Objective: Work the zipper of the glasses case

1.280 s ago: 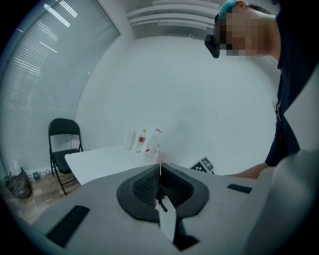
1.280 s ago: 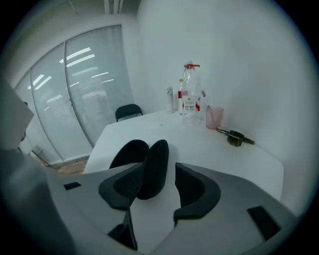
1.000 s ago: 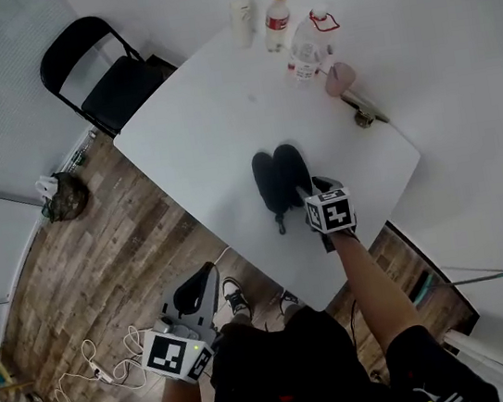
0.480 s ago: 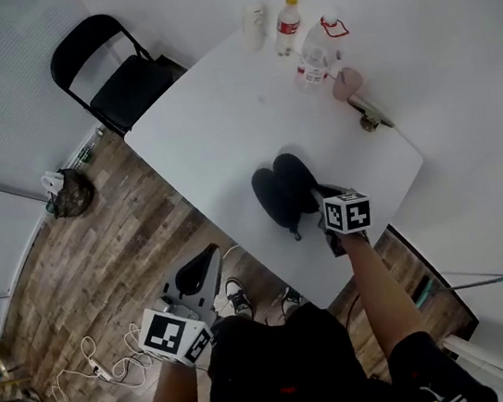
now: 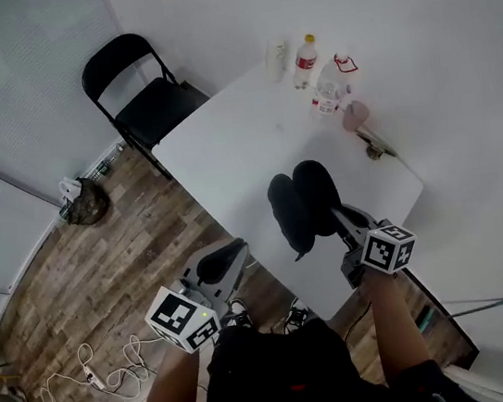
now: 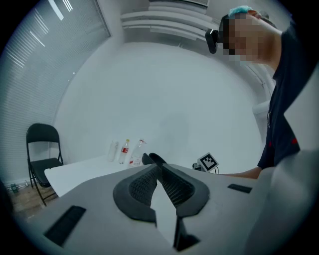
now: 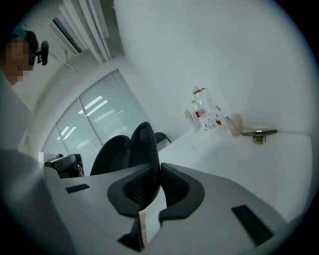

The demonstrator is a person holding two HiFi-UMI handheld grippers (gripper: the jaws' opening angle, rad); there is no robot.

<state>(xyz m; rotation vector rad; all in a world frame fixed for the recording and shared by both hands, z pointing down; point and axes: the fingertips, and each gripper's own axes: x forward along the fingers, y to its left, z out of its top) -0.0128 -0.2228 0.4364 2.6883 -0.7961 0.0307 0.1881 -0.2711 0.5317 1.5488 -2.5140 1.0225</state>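
A black glasses case lies unzipped on the white table, its two halves spread side by side, with the zipper's tail at the near end. My right gripper is at the right half's near edge and is shut on its rim. In the right gripper view the case stands up between the shut jaws of the right gripper. My left gripper is shut with nothing in it, off the table's near left edge. Over the closed tips of the left gripper I see the case.
At the table's far end stand a white bottle, a red-labelled bottle, a clear bottle, a pink cup and a metal piece. A black folding chair stands beyond the table. A bag and cables lie on the wooden floor.
My right gripper's jaws have closed on the case's right half. My left gripper has come up closer to the table's near edge. The head view has shifted.
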